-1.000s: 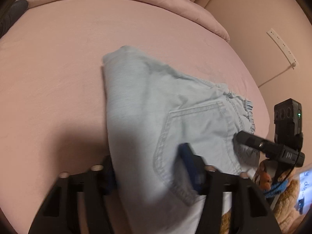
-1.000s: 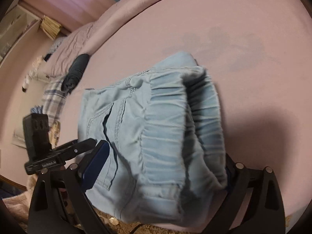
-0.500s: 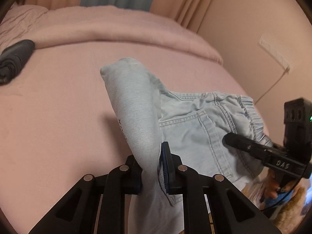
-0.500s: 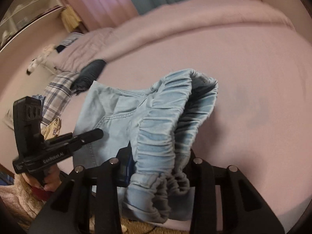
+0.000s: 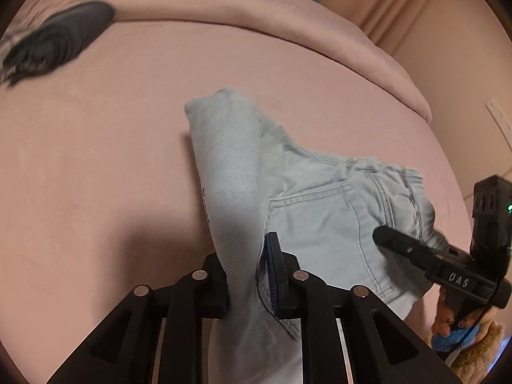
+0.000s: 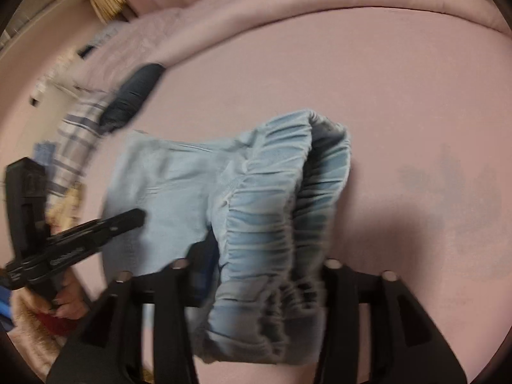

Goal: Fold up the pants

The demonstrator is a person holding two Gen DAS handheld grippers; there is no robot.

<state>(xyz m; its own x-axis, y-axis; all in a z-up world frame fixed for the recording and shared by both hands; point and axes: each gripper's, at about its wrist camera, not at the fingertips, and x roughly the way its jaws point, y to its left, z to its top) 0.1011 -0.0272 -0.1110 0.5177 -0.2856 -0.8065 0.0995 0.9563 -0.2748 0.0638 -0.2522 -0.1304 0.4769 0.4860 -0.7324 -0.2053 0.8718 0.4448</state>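
Light blue denim pants (image 5: 320,211) lie partly folded on the pink bed (image 5: 96,160). My left gripper (image 5: 248,265) pinches a thick folded leg section (image 5: 230,160) that rises off the sheet; its jaws are opening slightly with the fabric still pressed between them. A finger (image 5: 400,246) of the right gripper reaches over the back pocket side. In the right wrist view the pants (image 6: 179,185) bunch up, and my right gripper (image 6: 265,268) holds the gathered elastic waistband (image 6: 272,192), which fills the gap while the jaws are opening. The left gripper's finger (image 6: 121,220) shows at the left.
A dark rolled garment (image 5: 60,38) lies far left near the rolled pink duvet (image 5: 256,22). Plaid cloth (image 6: 76,140) sits at the bed's left edge. A power strip (image 5: 499,121) hangs on the wall. A plush toy (image 5: 473,345) is beside the bed.
Both grippers went from open around the flat pants to pinching them, lifted the near edge and carried it forward over the bed. The right jaws have widened since half a second ago.
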